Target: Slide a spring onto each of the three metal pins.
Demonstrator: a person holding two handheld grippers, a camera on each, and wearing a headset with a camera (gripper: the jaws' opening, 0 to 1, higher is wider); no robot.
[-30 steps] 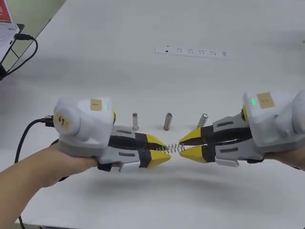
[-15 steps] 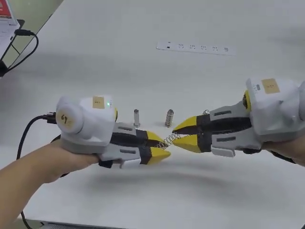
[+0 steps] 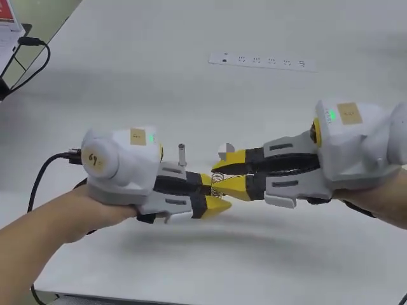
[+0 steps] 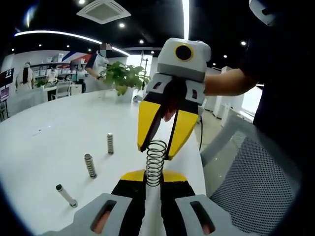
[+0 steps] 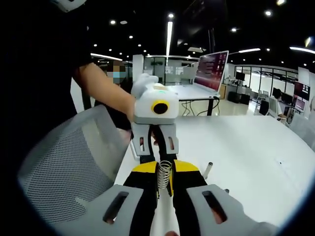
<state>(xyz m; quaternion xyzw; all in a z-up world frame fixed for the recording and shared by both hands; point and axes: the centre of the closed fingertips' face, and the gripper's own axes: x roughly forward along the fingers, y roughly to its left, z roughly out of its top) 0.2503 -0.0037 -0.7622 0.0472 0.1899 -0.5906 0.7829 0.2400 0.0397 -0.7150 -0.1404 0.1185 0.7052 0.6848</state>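
In the head view, your left gripper (image 3: 213,194) and right gripper (image 3: 220,177) meet nose to nose above the table (image 3: 191,254). The spring (image 3: 216,184) bridges their yellow tips, and the bare pin (image 3: 182,154) stands just behind them. If you let go on one side before the other bites, the spring will likely drop and roll away across the smooth top. In the left gripper view, that gripper's jaws are clamped on the spring's lower coils, while the right gripper's jaws stand apart, straddling the top coils without clearly pressing them. Close them off-centre and you may kink the coil or flick it out sideways. Beyond sit the near loaded pin (image 4: 90,165) and the far loaded pin (image 4: 110,143), each already wearing a spring, so a careless sweep toward the bare one could knock them over. In the right gripper view, the spring lies in the gap between that gripper's own tips, pointing at the left gripper. Squeeze it lengthwise between the two tools and it could buckle and jump free.
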